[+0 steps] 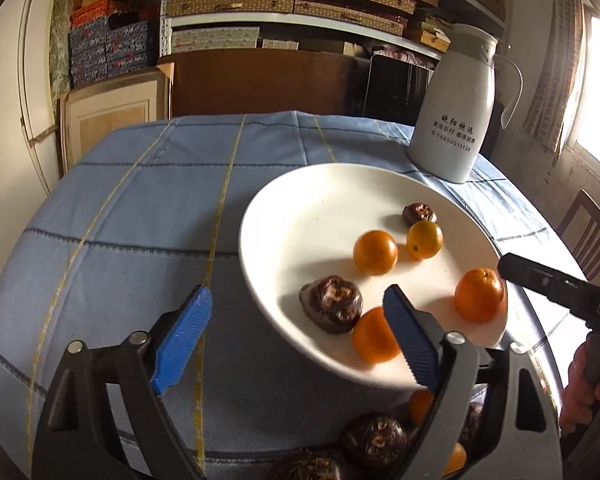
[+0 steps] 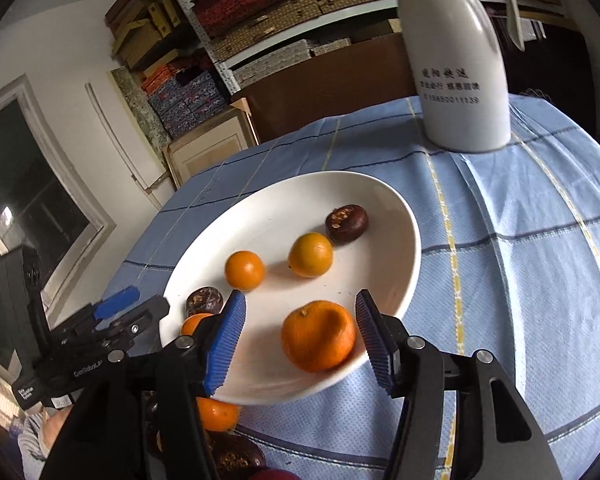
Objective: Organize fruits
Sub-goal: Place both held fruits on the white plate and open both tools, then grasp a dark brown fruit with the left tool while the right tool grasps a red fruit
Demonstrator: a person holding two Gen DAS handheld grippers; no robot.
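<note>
The left gripper [image 1: 296, 334] stands wide open and empty over the white plate's [image 1: 284, 200] near-left rim, an orange [image 1: 374, 336] and a dark wrinkled fruit [image 1: 331, 309] just ahead of it. On the plate's near-right side, the right gripper [image 2: 300, 340] brackets a larger orange [image 2: 318, 336], jaws partly open and apparently not pressing. More fruit [image 1: 374, 440] lies on the cloth before the plate; the white jug [image 2: 460, 80] stands well beyond.

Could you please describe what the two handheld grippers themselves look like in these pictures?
Both are alike. The left gripper and the right gripper each have black angular arms with silver pivot bolts and two blue ribbed finger pads. Seen from the other camera, each has a black pistol-style body with small white lettering, too blurred to read. No cables are visible.
</note>
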